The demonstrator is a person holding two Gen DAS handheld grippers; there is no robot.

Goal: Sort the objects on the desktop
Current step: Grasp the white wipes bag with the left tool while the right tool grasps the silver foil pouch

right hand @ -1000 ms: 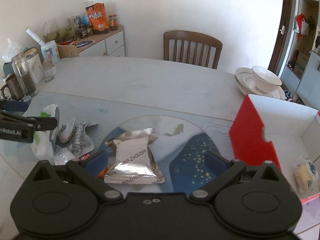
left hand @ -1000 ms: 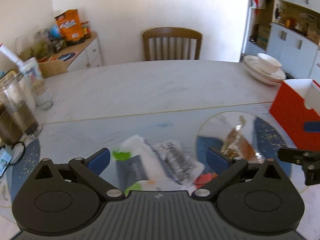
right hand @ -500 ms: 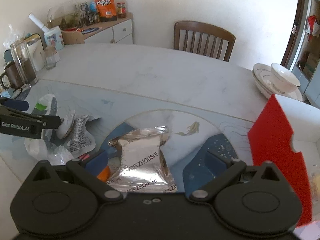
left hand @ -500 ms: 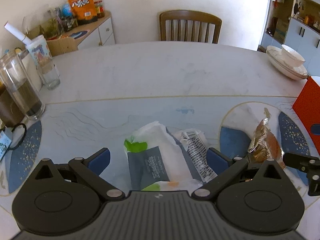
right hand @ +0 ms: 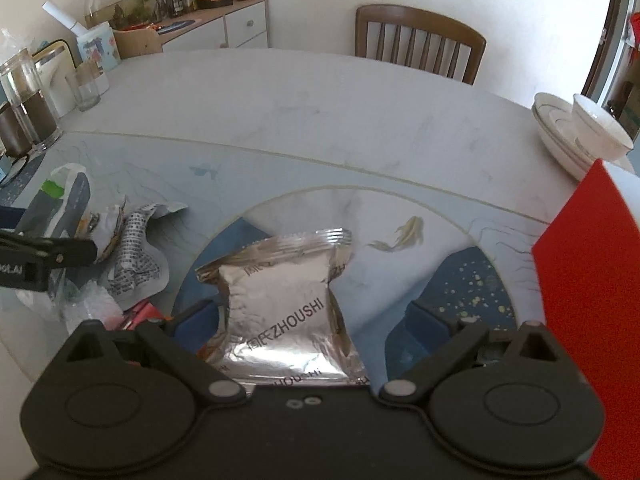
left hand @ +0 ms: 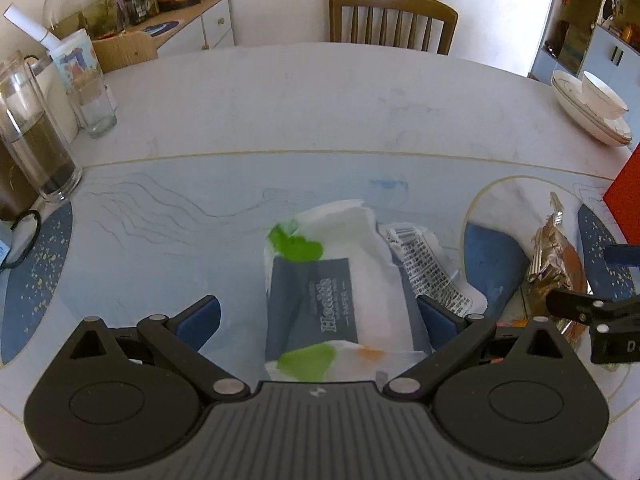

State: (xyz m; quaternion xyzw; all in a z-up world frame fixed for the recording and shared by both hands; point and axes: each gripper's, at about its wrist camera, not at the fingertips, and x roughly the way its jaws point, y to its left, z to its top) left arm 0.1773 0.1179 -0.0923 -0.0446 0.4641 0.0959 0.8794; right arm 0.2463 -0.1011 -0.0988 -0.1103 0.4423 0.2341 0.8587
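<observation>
Snack packets and wrappers lie on the painted mat (left hand: 168,216) at my edge of the table, and I take the silver foil packet (right hand: 286,304) as my marker. It lies flat on the pale disc of the mat, printed letters up, crimped seal pointing away from me. My right gripper (right hand: 316,320) sits over it with its jaws spread wide, one blue pad at the packet's left edge and the other well to its right; neither pad presses on it as far as I can tell.

Left of the foil packet lies a torn white wrapper with a barcode (right hand: 138,256), and just left of that a tissue pack (left hand: 340,292) in white, grey and green, with the word PAPER on it. My left gripper (left hand: 318,314) straddles the tissue pack with its jaws wide apart: the right pad is close against the pack's side, the left pad stands clear of it. I cannot tell whether the right pad touches.

Right of the foil packet stands a red box (right hand: 592,300) with a white inside. Beyond the box, farther from me, a bowl sits on stacked plates (right hand: 576,136). Far left of the foil packet stands a glass jar of dark liquid (left hand: 34,148), and a wooden chair (right hand: 420,46) faces me across the table.
</observation>
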